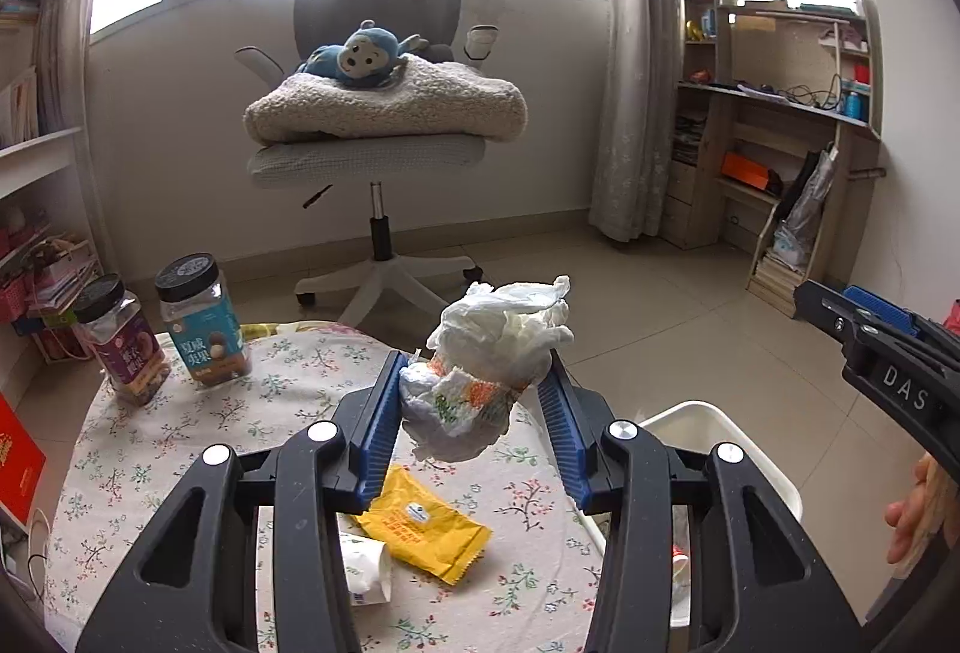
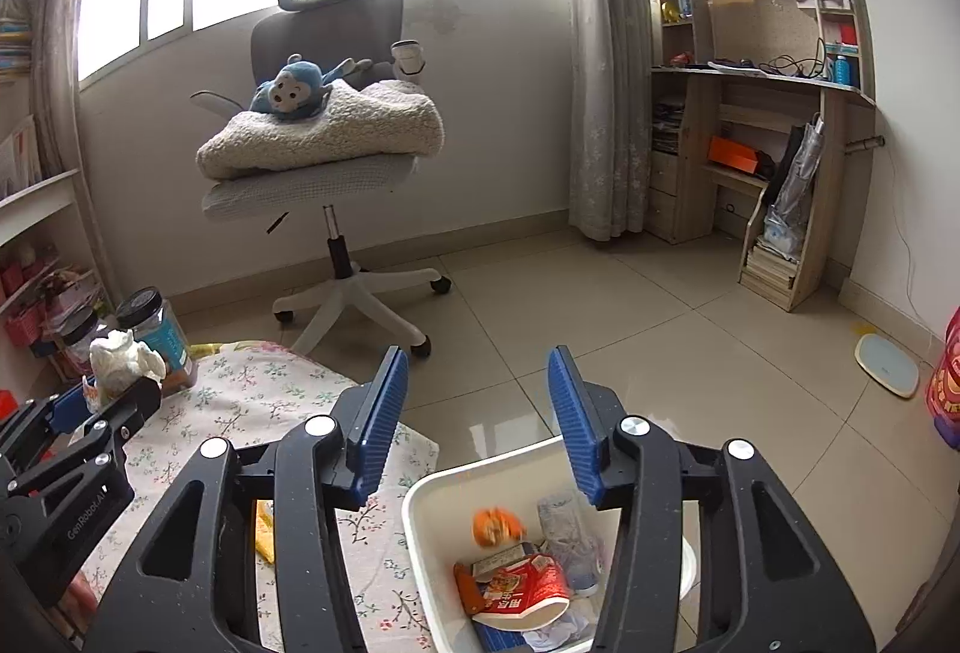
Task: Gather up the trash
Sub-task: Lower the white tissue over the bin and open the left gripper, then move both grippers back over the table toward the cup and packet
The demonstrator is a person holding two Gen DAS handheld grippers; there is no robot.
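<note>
**Item in transit: crumpled tissue-and-wrapper wad, bin-bound**

- Left gripper: pinching the crumpled wad of white tissue and printed wrapper, blue pads pressing into its lower half; it is hanging above the floral tablecloth, not yet over the bin.
- Right gripper: jaws standing spread with nothing between them, hovering above the white trash bin, where an orange scrap is showing blurred among the trash.
- Handling: the wad is looking light, soft and compressible; a squeeze across its denser wrapped middle is likely holding best, since the loose tissue top could tear or slip free.
- Still waiting on the table: yellow sachet and a small white packet, both flat and probably best taken by an edge.
- Two snack jars: standing at the table's far edge.
</note>
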